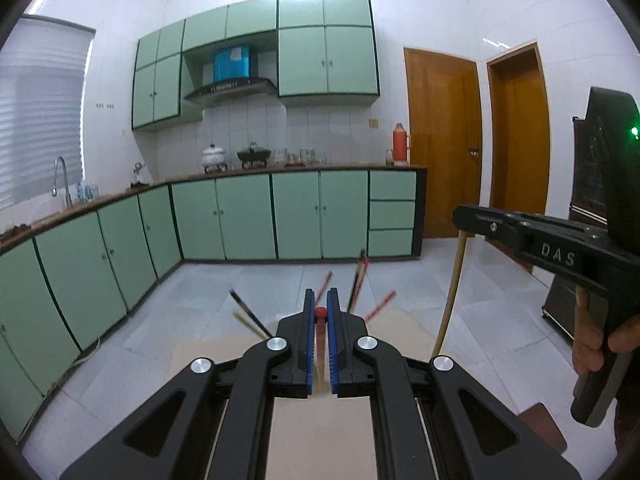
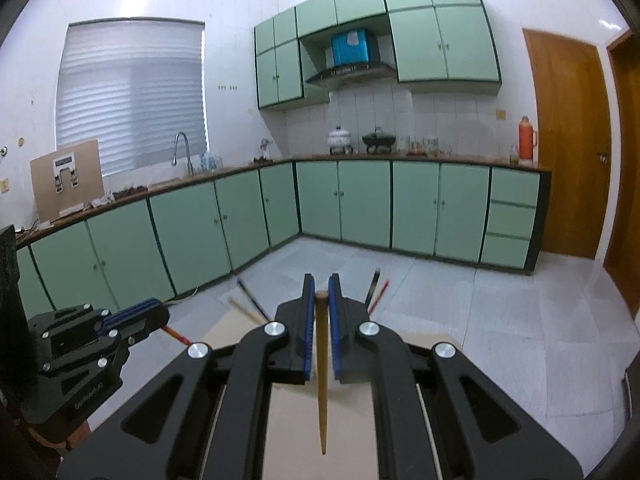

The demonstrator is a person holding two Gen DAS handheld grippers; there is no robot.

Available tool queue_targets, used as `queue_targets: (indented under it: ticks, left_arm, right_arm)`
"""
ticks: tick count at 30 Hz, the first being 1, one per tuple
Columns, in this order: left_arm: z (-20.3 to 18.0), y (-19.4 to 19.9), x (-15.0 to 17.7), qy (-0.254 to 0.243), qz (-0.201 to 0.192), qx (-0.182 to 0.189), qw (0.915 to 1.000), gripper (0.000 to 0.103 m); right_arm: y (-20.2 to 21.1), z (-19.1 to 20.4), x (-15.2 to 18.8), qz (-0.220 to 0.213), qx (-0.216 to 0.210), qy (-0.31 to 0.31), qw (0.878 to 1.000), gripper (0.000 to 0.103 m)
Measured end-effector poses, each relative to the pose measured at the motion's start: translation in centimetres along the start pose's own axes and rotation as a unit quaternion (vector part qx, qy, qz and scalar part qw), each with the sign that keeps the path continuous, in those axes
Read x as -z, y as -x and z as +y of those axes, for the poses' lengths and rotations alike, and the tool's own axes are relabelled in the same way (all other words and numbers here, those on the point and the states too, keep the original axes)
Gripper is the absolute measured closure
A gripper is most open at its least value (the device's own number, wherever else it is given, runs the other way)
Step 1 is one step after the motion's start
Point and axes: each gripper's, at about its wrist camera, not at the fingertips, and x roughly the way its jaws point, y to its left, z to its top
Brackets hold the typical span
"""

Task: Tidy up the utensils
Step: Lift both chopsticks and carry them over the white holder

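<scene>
From the left wrist camera, the left gripper (image 1: pixel 320 308) has its blue-padded fingers (image 1: pixel 309 344) nearly pressed together, pinching a red-tipped chopstick (image 1: pixel 320 334) that stands between them, its round red end level with the fingertips and its pale shaft running down the gap. Beyond the fingertips, more chopsticks (image 1: pixel 360 280), dark and red ones, fan out upward, blurred; what holds them cannot be seen. Below the gripper lies a tan board (image 1: pixel 320 436). To the right of the left gripper, the right gripper (image 1: pixel 466 216) appears from the side, with a long pale chopstick (image 1: pixel 452 296) hanging down from its tip toward the board. A hand (image 1: pixel 592 344) grips its handle at the frame's edge.

From the right wrist camera, the right gripper (image 2: pixel 321 286) is closed to a narrow gap on a pale wooden chopstick (image 2: pixel 322 368), held near its blunt top end, with the tapered point hanging down over the tan board (image 2: pixel 320 432). Beyond its fingertips, dark and red chopsticks (image 2: pixel 376 288) stick up, blurred. To the left of the right gripper, the left gripper (image 2: pixel 156 312) is seen side-on, a red chopstick (image 2: pixel 176 334) poking out beneath its blue pads. Green cabinets (image 2: pixel 360 204) line the far wall.
</scene>
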Motion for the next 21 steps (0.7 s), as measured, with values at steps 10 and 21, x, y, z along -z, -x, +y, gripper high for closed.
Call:
queue_targets:
  ticks: [10, 21]
  left_arm:
    - [2.9, -2.9, -4.5, 0.016, -0.046, -0.023, 0.9985, 0.097]
    - [5.1, -9.9, -6.4, 0.033, -0.048, -0.023, 0.998, 0.097]
  right_arm:
    - [-4.5, -1.4, -5.3, -0.038, 0.006, -0.01, 0.999, 0.097]
    - [-11.8, -3.4, -6.3, -0.05, 0.014, -0.021, 0.998, 0.097]
